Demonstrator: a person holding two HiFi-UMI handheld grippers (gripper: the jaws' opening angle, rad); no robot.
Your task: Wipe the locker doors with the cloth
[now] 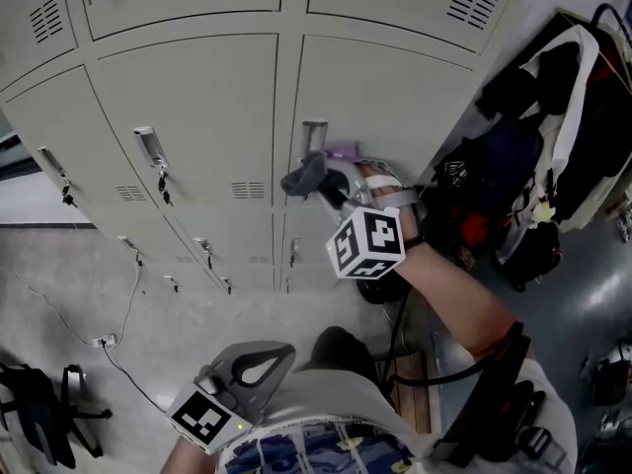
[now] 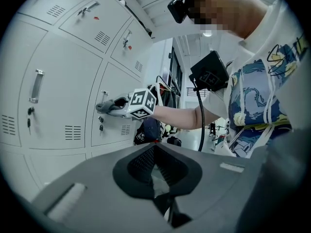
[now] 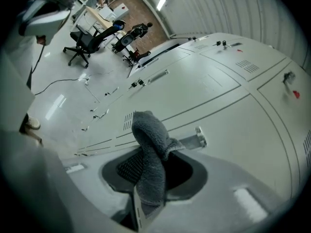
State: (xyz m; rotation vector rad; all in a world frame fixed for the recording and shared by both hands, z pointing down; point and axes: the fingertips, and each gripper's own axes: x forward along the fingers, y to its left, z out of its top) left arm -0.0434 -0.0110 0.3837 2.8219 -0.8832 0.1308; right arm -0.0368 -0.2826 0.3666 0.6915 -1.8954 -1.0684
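Note:
The grey cloth (image 1: 304,178) is pressed against a pale grey locker door (image 1: 395,97), just below that door's metal handle (image 1: 314,131). My right gripper (image 1: 324,182) is shut on the cloth. In the right gripper view the cloth (image 3: 150,174) sticks up in a fold from between the jaws, its tip close to the handle (image 3: 192,141). My left gripper (image 1: 281,352) hangs low by the person's waist, away from the lockers, its jaws together with nothing between them. The left gripper view (image 2: 154,152) looks across at the cloth (image 2: 108,102) on the door.
More locker doors (image 1: 188,117) with handles and hanging keys fill the wall to the left. Dark bags and backpacks (image 1: 523,166) are piled at the right of the lockers. A cable (image 1: 109,339) and an office chair's base (image 1: 39,413) lie on the floor at the left.

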